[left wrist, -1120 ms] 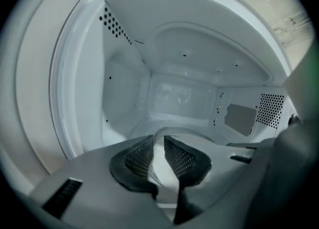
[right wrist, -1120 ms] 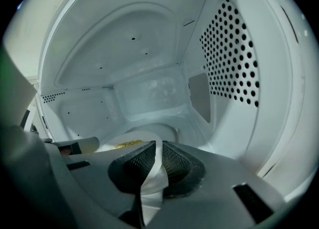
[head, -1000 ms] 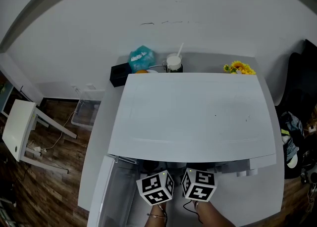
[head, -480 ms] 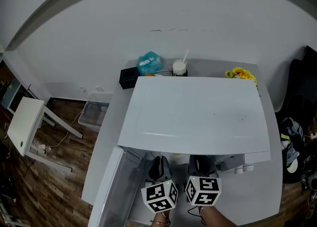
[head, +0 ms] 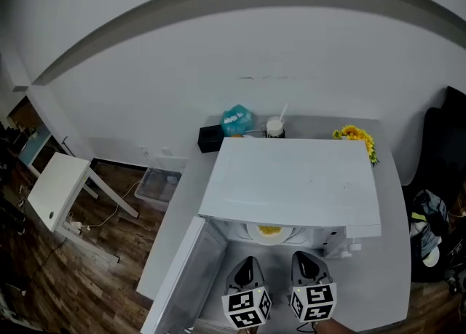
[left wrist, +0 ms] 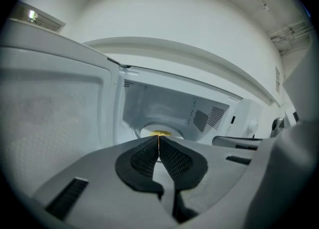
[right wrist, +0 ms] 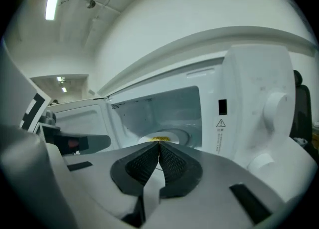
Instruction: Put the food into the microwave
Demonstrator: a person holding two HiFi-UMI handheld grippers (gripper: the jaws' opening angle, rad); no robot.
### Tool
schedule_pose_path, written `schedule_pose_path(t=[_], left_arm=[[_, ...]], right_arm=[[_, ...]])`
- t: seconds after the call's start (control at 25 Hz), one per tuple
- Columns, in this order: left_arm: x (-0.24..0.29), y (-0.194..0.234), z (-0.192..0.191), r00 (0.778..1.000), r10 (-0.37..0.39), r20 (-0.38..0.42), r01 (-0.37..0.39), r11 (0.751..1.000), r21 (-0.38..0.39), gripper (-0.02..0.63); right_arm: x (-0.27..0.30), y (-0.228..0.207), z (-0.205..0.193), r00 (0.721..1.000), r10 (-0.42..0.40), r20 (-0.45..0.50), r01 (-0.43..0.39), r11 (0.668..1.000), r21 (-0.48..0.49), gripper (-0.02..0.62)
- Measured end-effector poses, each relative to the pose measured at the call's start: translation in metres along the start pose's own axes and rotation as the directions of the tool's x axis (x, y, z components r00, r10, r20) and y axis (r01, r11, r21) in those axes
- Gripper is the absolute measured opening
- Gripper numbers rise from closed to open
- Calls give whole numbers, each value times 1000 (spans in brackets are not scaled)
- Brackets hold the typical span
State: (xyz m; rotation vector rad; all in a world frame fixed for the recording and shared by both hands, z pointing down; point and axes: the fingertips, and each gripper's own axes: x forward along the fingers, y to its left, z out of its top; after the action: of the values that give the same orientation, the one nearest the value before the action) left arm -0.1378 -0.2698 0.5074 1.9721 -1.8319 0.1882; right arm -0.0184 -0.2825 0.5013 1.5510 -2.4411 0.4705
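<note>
**Hazards: door open, food loaded**

The microwave [head: 291,180] stands with its door [head: 186,274] swung wide to the left. The likely remaining step is closing it, and a hard push could jolt the whole unit. The left gripper [left wrist: 158,145] has just clamped together on nothing. The right gripper [right wrist: 159,148] is likewise pinched tight and empty. Both sit outside the cavity, and closed jaws may skid off the smooth door. The plate [head: 255,236] carries the food [head: 269,230] inside the cavity, and a slam could shift it.
</note>
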Motion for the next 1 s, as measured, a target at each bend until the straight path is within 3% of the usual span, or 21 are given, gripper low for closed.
schedule_pose_path(t=[0.4, 1.0], left_arm=[[-72, -43, 3, 998, -43, -47, 45, 998, 37, 3], [-136, -85, 36, 993, -110, 40, 105, 988, 112, 3]], right_arm=[[-78, 22, 16, 992, 124, 2, -124, 992, -36, 17], [-131, 39, 42, 987, 150, 56, -148, 989, -29, 17]])
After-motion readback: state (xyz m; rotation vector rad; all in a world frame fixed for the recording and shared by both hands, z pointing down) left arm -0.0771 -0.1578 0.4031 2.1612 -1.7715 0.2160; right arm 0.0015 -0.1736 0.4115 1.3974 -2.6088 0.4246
